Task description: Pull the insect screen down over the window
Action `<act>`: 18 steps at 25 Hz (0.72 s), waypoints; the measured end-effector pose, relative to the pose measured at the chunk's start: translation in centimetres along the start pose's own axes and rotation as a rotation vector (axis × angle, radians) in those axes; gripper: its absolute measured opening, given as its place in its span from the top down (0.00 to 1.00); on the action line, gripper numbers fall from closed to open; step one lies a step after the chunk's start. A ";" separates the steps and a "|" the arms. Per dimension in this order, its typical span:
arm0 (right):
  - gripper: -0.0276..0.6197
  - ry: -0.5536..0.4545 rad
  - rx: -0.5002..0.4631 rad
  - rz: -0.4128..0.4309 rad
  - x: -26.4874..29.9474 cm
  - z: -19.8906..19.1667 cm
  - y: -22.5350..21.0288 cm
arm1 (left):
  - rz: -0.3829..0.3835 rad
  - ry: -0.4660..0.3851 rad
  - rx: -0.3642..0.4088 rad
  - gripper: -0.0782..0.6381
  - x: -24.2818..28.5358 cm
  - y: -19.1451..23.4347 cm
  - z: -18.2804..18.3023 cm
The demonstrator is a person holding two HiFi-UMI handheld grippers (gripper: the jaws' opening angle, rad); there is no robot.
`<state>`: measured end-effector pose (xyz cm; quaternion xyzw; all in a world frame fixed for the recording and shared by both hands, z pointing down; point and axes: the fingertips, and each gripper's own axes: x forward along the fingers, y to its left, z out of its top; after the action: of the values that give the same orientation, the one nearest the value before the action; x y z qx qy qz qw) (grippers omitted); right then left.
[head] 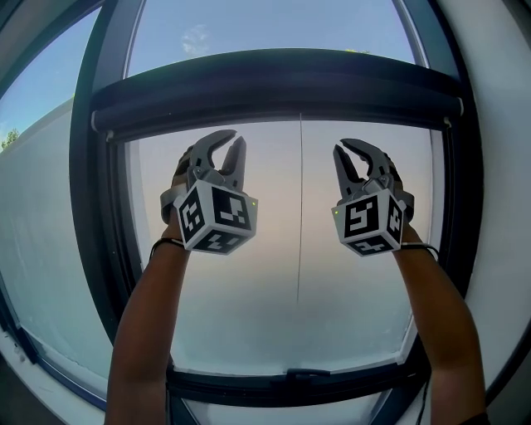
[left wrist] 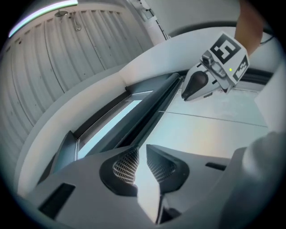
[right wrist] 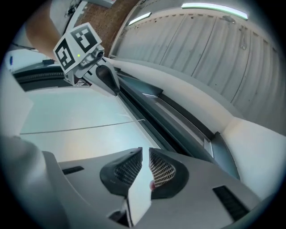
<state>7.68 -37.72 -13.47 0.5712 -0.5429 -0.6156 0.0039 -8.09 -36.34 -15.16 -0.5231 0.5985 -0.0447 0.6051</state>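
The insect screen is rolled up in a dark housing bar across the top of the window, and a thin cord hangs down the pane from its middle. Both grippers are held up in front of the glass and point up at the bar, a little below it. My left gripper has its jaws a narrow slit apart with nothing between them. My right gripper has its pads almost together, also with nothing in them. Each gripper shows in the other's view, close under the bar, touching nothing.
The dark window frame runs down both sides, with a bottom rail and handle below my arms. A white wall reveal surrounds the frame. A ribbed ceiling with a strip light lies above the window.
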 end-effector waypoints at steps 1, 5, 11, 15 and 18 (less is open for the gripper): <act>0.90 0.005 -0.027 0.003 0.1 0.0 -0.1 | 0.005 0.004 0.033 0.83 0.1 0.2 0.1; 0.76 0.017 -0.151 0.016 1.3 -0.1 -0.4 | -0.021 -0.001 0.103 0.69 0.7 0.5 0.5; 0.65 0.070 -0.293 0.033 2.9 -0.9 -1.4 | -0.077 0.109 0.277 0.52 2.2 0.1 -0.8; 0.61 0.099 -0.389 0.038 3.4 -1.2 -1.8 | -0.082 0.202 0.390 0.48 3.0 0.1 -2.1; 0.61 0.097 -0.436 0.032 3.1 -1.2 -2.0 | -0.069 0.231 0.433 0.46 3.4 0.3 -2.0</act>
<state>8.64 -39.64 -16.72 0.5770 -0.4053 -0.6901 0.1630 -8.88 -39.70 -17.12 -0.3927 0.6219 -0.2521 0.6288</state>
